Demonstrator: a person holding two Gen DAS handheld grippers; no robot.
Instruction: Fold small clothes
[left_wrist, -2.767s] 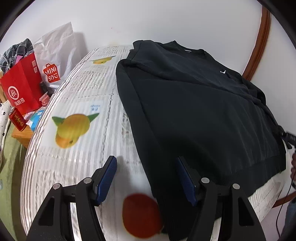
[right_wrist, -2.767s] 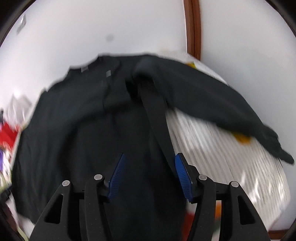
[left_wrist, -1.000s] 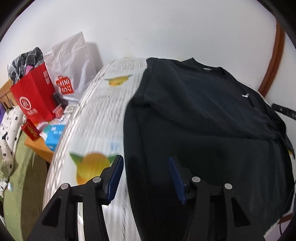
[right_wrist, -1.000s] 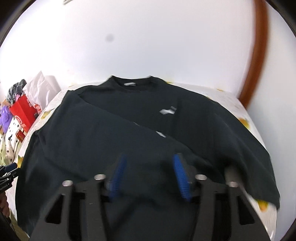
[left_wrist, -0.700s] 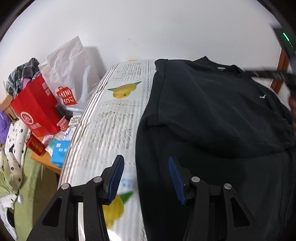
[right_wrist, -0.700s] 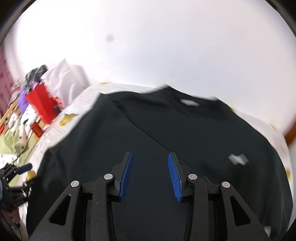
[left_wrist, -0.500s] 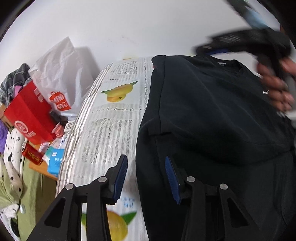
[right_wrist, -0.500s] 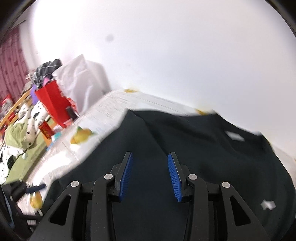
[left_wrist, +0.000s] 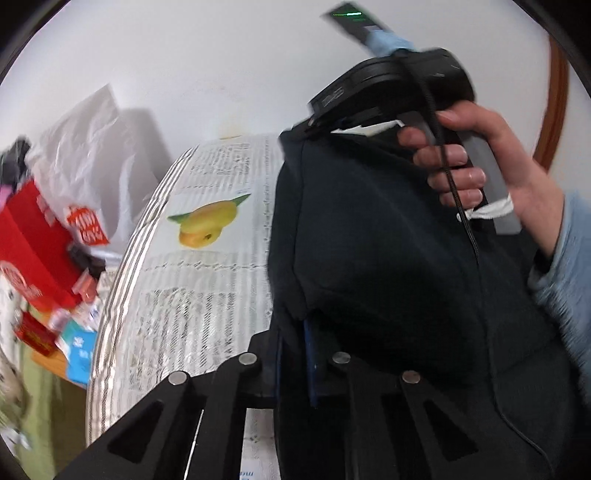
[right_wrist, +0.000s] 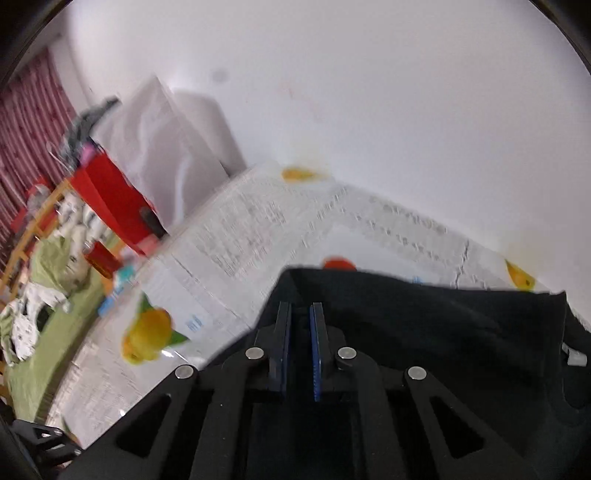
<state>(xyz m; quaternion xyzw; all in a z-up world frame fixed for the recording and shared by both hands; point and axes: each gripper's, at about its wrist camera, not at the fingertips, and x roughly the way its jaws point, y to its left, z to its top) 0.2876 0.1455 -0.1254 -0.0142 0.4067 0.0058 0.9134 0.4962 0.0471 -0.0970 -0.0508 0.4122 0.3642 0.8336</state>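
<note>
Since a second ago my right gripper (right_wrist: 298, 345) has swung across the black sweatshirt (left_wrist: 369, 240) to its far left corner, and both sets of jaws have just been closing on cloth. My left gripper (left_wrist: 293, 354) is pinching the sweatshirt's left edge, which is running up between its pads. My right jaws are pressing together on the corner at the shoulder, with dark fabric filling the gap between them. The rest of the sweatshirt is lying right of both jaws on the fruit-print tablecloth (left_wrist: 207, 280). I am judging each pinch thin: if I lift fast, the edge may be slipping out. The jaws may also be catching only the top layer, so the fold drags unevenly.
</note>
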